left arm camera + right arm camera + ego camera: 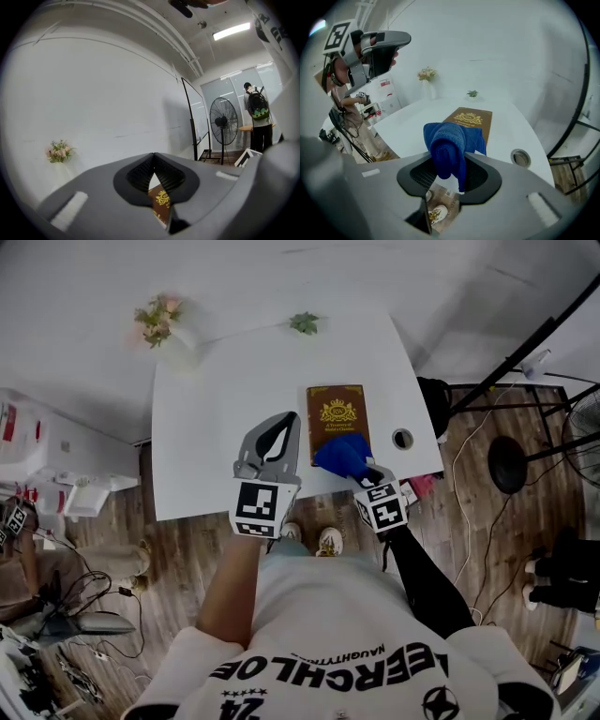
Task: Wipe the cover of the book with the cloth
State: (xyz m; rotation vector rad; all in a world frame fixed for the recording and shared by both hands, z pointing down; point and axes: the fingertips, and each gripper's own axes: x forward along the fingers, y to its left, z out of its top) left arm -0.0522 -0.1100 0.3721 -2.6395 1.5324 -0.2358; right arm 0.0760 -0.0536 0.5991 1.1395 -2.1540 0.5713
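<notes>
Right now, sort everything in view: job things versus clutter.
Job: book; cloth, clamped in the right gripper.
Lying about: flowers; small plant; fan. The left gripper is shut, empty and idle.

You face a white desk (202, 437) on a wood plank floor (187, 549). At the desk's far edge sit pale flowers (159, 320) and a small green plant (304, 323). White walls (93, 93) rise beyond the desk. Right of it stands a black fan (224, 123), with a ceiling strip light (230, 31) above.
</notes>
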